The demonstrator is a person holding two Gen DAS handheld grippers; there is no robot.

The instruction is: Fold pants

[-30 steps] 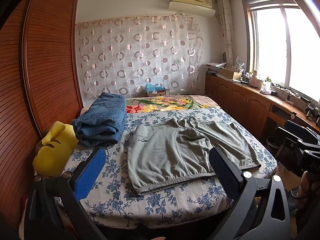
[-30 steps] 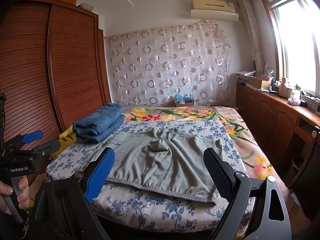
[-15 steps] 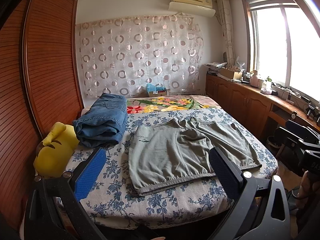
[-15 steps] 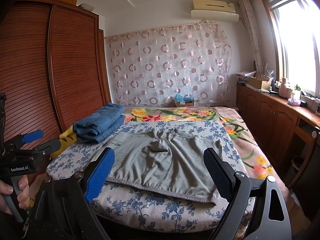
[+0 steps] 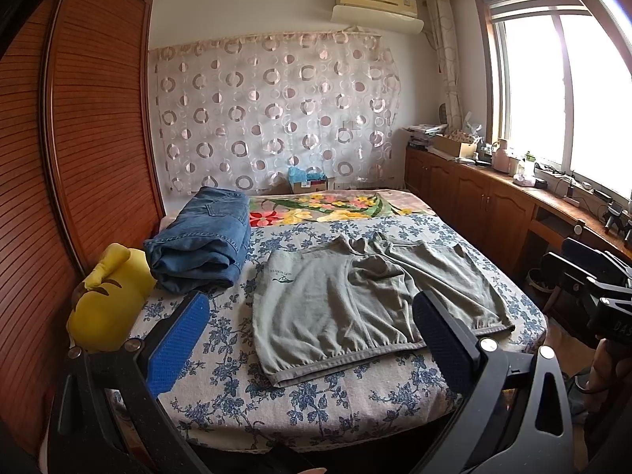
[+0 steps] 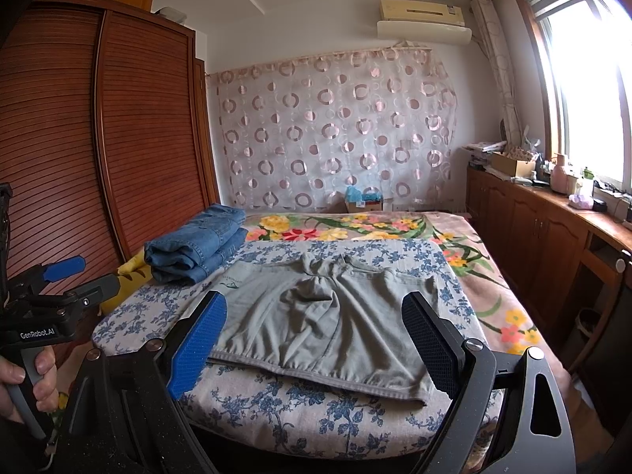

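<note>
Hovering short of the bed's near edge, the left claw [image 5: 312, 345] stands wide apart and empty, one blue pad at lower left of its view and one dark pad at lower right. The right claw [image 6: 314, 341] is likewise spread wide and grips nothing; its view also shows the person's hand [image 6: 27, 375] on the left claw's handle at lower left.

Between and beyond the pads lie the grey-green shorts [image 5: 355, 304], spread flat at centre frame on the blue-floral bedspread [image 5: 324, 407]. The elastic waistband [image 5: 347, 359] faces the claws, just inside the bed edge. The legs point toward the far wall, with loose creases bunched near the crotch.

Handling judgement: the fabric looks light, soft and limp. It will sag and drag when lifted and will not hold a shape. A suitable hold appears to be the two waistband corners, where the hem is thicker. Pinch the full layer stack, or the lower layer may stay behind.

Folded blue jeans [image 5: 201, 245] sit at left centre, apart from the shorts. A yellow plush toy [image 5: 106, 304] lies beside them at the bed's left edge.
</note>
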